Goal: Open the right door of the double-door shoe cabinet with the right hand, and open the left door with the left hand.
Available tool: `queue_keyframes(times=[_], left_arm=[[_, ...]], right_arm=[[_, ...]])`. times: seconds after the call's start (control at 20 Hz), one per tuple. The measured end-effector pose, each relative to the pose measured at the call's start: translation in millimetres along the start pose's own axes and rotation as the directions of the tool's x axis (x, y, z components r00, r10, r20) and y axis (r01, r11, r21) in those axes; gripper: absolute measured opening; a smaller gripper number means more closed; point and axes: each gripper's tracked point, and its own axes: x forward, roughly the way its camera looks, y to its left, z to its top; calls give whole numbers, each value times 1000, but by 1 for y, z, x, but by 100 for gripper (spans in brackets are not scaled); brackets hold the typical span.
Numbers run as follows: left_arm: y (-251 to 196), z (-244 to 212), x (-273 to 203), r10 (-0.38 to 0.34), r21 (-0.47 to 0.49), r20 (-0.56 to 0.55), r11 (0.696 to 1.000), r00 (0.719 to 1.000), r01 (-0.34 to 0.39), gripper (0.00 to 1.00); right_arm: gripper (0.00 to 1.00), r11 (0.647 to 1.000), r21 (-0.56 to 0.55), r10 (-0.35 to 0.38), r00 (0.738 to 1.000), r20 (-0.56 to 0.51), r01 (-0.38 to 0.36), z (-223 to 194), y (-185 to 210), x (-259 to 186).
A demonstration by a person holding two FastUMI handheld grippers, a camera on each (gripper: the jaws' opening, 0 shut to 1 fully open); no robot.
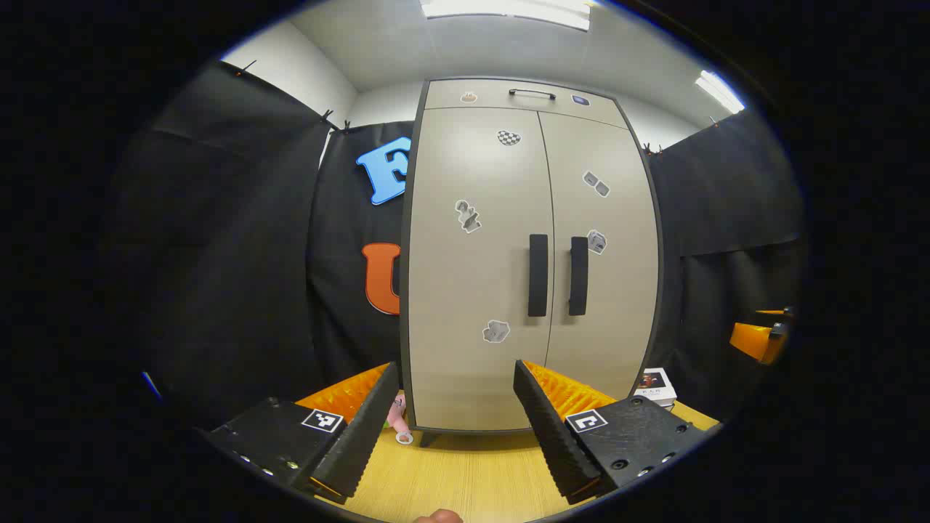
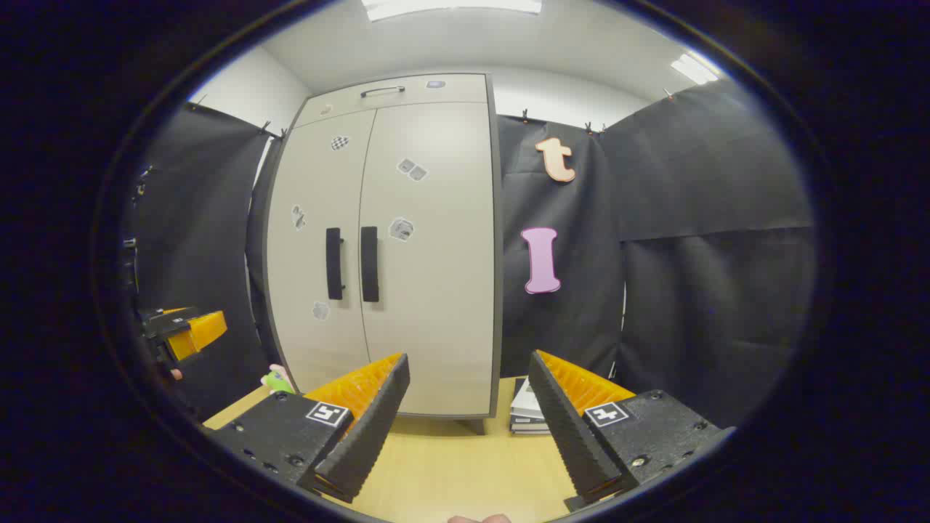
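Both the right gripper [image 2: 465,407] and the left gripper [image 1: 454,410] hold their fingers wide, gripping nothing, well short of the closed shoe cabinet [image 2: 429,240] standing on the surface [image 2: 450,465]. Advise centring the right fingers on the right handle [image 2: 369,264] before closing, then pulling outward. The left gripper view adds a pink object [image 1: 397,414] at the cabinet foot; the right gripper view adds stacked books [image 2: 529,414].

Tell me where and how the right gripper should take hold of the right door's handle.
Grip the right door's handle around the middle of its upright bar, coming straight at the front with the right gripper turned so its open fingers pass either side. The bar is tall and narrow, and the left door's handle sits close beside it, so clearance is probably tight.
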Motion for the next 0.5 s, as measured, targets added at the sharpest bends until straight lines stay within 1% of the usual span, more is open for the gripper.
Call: queue_keyframes(times=[0.1,0.25,0.3,0.5], left_arm=[[-1,13,0,-4,10,14,1000,1000,4,95],[-7,23,-2,-23,11,23,1000,999,23,95],[-7,26,-3,-25,10,25,1000,999,25,95],[-4,37,-7,-18,16,52,1000,999,17,95]], right_arm=[[100,1000,5,9,1000,4,-9,6,1,-1],[100,1000,18,-5,1000,27,4,18,-1,-2],[100,1000,20,4,1000,30,-5,24,4,1],[100,1000,8,10,999,50,-11,32,8,-4]])
